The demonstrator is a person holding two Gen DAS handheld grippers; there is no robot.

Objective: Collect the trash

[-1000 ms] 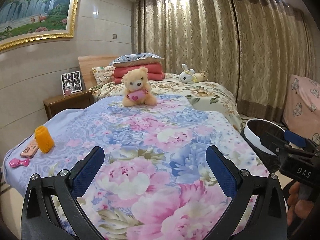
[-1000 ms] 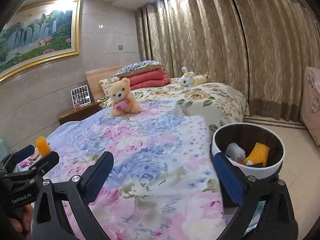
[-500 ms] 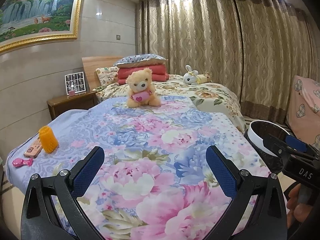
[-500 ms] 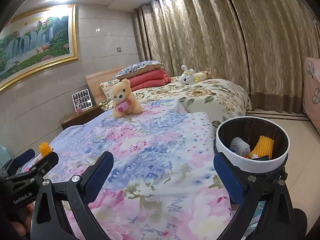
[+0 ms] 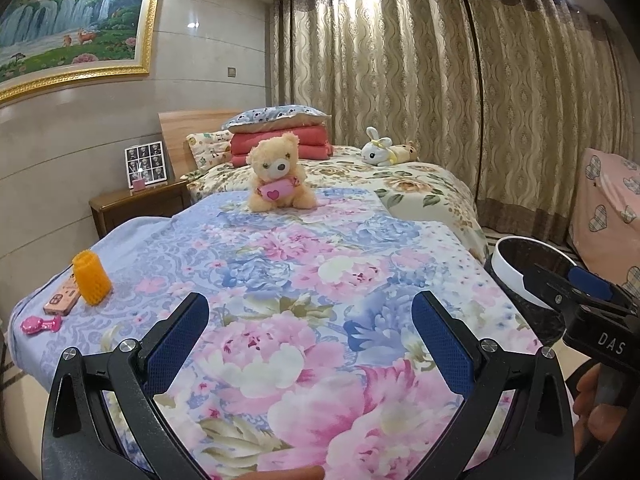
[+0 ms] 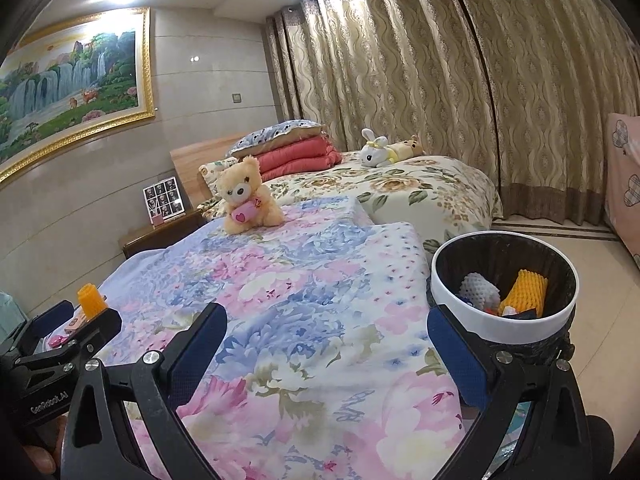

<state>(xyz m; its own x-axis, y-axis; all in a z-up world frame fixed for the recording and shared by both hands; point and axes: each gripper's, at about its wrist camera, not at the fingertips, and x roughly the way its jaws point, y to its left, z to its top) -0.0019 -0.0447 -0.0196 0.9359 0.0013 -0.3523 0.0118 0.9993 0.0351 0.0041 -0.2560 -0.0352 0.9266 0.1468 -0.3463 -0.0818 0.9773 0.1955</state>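
At the far left edge of the bed (image 5: 168, 248) lie three small things close together: a glossy pink plastic toy (image 5: 40, 325), a flat pinkish controller-like slab (image 5: 63, 298), and, touching that slab's right side, an upright orange foam-net sleeve (image 5: 92, 278), cylindrical with a honeycomb mesh texture. It is the only piece of trash on the bedspread, which is smooth cotton printed with big pink and blue peonies. Behind them a wooden nightstand (image 5: 140, 206) carries a photo frame (image 5: 145, 163).

The left claw (image 5: 312, 344) hovers over the middle of the floral cover, its black arms spread wide and the ribbed blue pads (image 5: 178, 346) released, nothing between them. Farther back sits a fluffy cream teddy bear (image 5: 278, 176) hugging a pink heart cushion, with folded red quilts (image 5: 280, 142) and a white plush rabbit (image 5: 378, 152) beyond, against heavy patterned gold curtains (image 5: 420, 72).

The right claw (image 6: 326, 354) is likewise spread open and empty, its right pad just in front of the round trash bin (image 6: 500, 328). The bin has a white plastic rim and black liner, stands on the floor against the bed's right side, and holds a white foam net (image 6: 478, 290), another orange foam net (image 6: 526, 292) and some dark scraps.
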